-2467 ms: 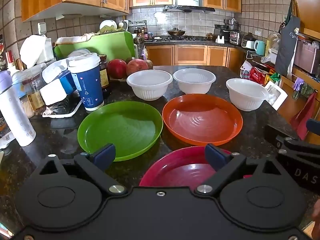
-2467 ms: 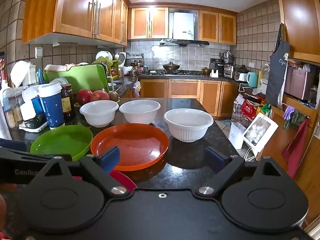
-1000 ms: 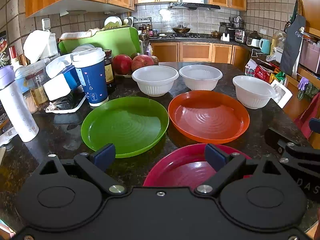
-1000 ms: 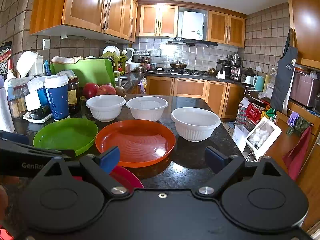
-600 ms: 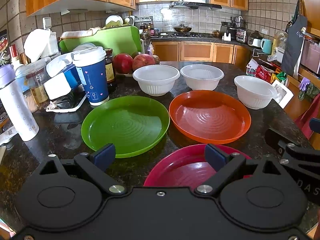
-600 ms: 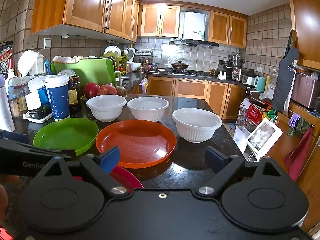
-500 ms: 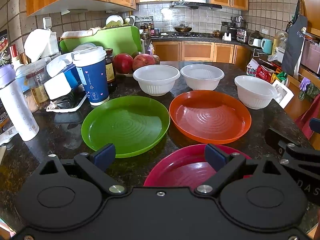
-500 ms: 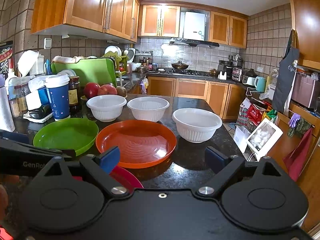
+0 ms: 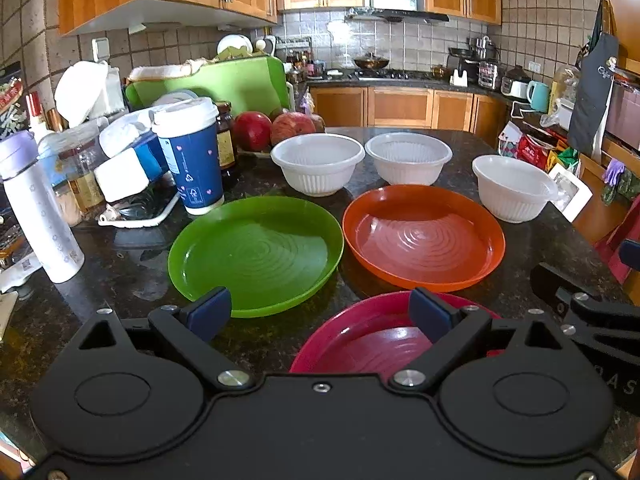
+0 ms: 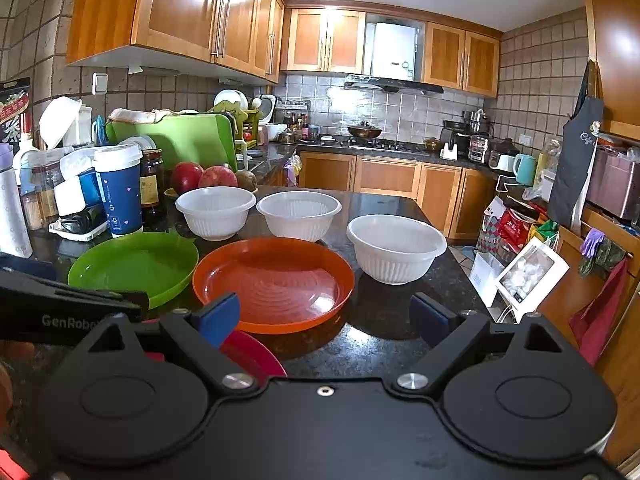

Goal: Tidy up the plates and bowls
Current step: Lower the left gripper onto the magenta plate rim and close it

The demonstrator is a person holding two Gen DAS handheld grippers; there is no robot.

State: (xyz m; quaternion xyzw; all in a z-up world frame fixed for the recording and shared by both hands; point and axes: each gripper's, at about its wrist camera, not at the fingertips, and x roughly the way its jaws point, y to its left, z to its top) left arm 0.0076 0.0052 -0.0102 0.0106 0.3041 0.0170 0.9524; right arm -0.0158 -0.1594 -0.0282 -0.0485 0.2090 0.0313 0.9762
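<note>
A green plate (image 9: 256, 254), an orange plate (image 9: 424, 238) and a red plate (image 9: 372, 340) lie on the dark stone counter (image 9: 120, 272). Three white bowls stand behind them: left (image 9: 318, 164), middle (image 9: 408, 158), right (image 9: 512, 188). My left gripper (image 9: 320, 314) is open and empty, hovering over the near edges of the green and red plates. My right gripper (image 10: 326, 318) is open and empty, above the orange plate's (image 10: 274, 284) near rim, with the right bowl (image 10: 396, 248) ahead. The red plate (image 10: 252, 354) peeks out at the lower left.
A blue paper cup (image 9: 190, 156), white bottle (image 9: 40, 216), jars, pomegranates (image 9: 272, 128) and a green cutting board (image 9: 224, 84) crowd the counter's left and back. The counter's right edge drops to bags and a box (image 10: 532, 276) on the floor.
Both grippers have drifted slightly back and up, so the plates and bowls sit a little lower and farther in view. Both stay open.
</note>
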